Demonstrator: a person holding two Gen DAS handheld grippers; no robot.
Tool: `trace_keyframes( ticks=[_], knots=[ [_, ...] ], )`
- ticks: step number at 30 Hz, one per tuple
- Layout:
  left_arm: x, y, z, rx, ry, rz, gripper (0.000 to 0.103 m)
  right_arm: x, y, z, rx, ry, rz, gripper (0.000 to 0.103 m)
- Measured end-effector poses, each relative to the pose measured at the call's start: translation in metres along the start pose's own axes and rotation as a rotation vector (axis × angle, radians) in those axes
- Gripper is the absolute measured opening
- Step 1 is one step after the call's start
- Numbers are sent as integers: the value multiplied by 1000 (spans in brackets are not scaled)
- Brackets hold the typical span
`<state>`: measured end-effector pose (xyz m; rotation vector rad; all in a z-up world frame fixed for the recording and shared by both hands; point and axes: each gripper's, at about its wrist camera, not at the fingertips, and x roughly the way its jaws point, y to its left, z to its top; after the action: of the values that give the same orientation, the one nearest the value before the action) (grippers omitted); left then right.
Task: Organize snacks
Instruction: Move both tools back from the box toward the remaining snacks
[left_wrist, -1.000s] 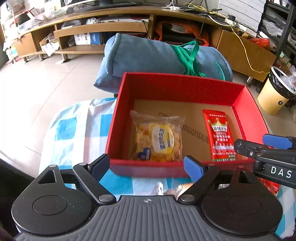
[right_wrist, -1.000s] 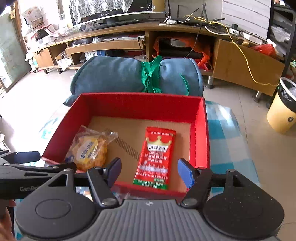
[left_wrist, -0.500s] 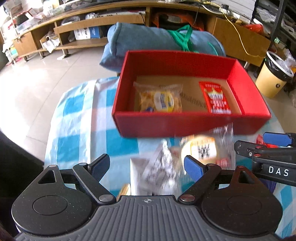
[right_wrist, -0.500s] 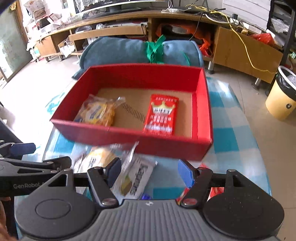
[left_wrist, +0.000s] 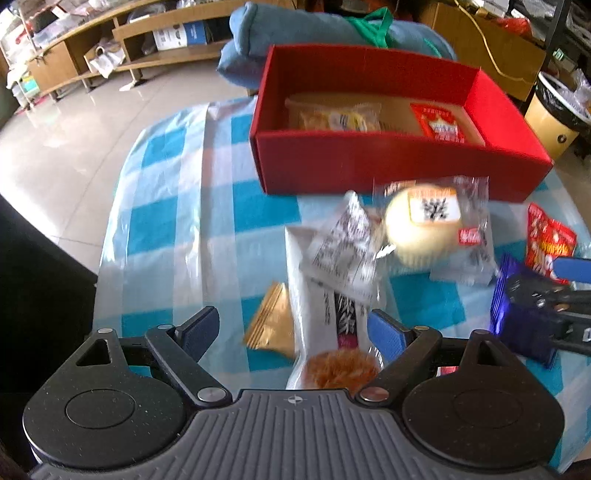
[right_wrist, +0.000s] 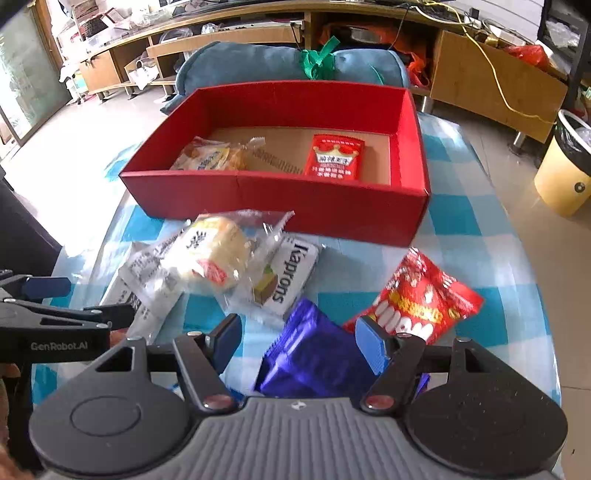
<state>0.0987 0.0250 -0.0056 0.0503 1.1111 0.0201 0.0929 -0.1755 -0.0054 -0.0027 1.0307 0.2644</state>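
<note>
A red box (left_wrist: 388, 162) (right_wrist: 280, 199) stands at the far side of the checked table and holds a yellow pastry pack (right_wrist: 208, 157) and a red sachet (right_wrist: 334, 157). Loose snacks lie in front of it: a round bun in clear wrap (left_wrist: 424, 225) (right_wrist: 214, 251), a white Kaprons pack (right_wrist: 288, 273), a long white pack (left_wrist: 325, 306), a gold pack (left_wrist: 269, 321), a purple pack (right_wrist: 314, 354) and a red pack (right_wrist: 417, 299). My left gripper (left_wrist: 291, 326) is open over the long white pack. My right gripper (right_wrist: 299, 336) is open over the purple pack.
The table has a blue and white checked cloth (left_wrist: 184, 206). A rolled blue blanket (right_wrist: 280, 64) lies behind the box. A yellow bin (right_wrist: 565, 166) stands on the floor at the right. Wooden shelves (left_wrist: 110, 44) line the back.
Both grippers have pulled back from the box toward the near side of the table. The loose snacks in front of the box have come into view. Both stay open.
</note>
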Motion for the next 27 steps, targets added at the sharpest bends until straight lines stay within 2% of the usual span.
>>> trace_keyframes(
  ticks=[10,14,19,23,27],
  knots=[
    [13,-26,-9,76,40,11,92,1,-15,-12,-17,45,16,65],
    [22,-34,-14,102,58,37,91,7,-19,-10,-88,80,31,65],
    [18,-30,-15,93,70,25,79,16,-23,-8,-190,138,67,65],
    [17,-29,-17,102,77,15,76,25,-20,-9,-316,161,88,65],
    [18,-26,-18,91,93,-4,73,27,-12,-16,-383,213,130,68]
  ],
)
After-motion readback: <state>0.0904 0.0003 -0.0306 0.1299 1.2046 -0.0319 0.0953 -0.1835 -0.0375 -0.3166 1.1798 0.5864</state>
